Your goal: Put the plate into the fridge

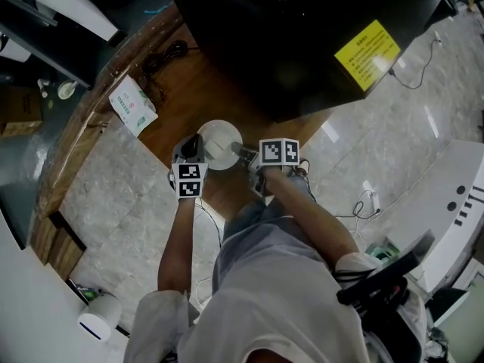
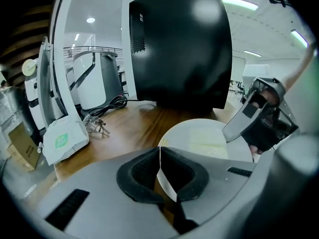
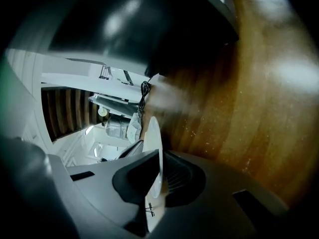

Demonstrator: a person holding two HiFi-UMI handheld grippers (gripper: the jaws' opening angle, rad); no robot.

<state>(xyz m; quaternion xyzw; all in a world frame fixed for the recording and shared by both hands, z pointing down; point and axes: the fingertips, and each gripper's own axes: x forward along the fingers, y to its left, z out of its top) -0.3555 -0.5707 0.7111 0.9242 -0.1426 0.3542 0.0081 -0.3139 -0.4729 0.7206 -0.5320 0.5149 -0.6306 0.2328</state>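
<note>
The smooth white round plate (image 1: 218,144) is hanging between the two claws, low over the brown wooden surface (image 1: 204,82); whether it is clearing the wood I cannot tell. The left claw (image 1: 198,148) is biting the plate's near-left rim, its pads pressed together on the thin edge. The right claw (image 1: 240,152) is pinching the opposite rim the same way, so the plate is spanning the gap between them, roughly level. The tall glossy black fridge (image 1: 302,44), carrying a yellow sticker (image 1: 367,54), is standing ahead of both claws, beyond the plate's far rim and somewhat toward the right claw's side. Its facing side is showing no opening, so the forward carry is probably depending on a door first, and the right claw is sitting nearer to it.
</note>
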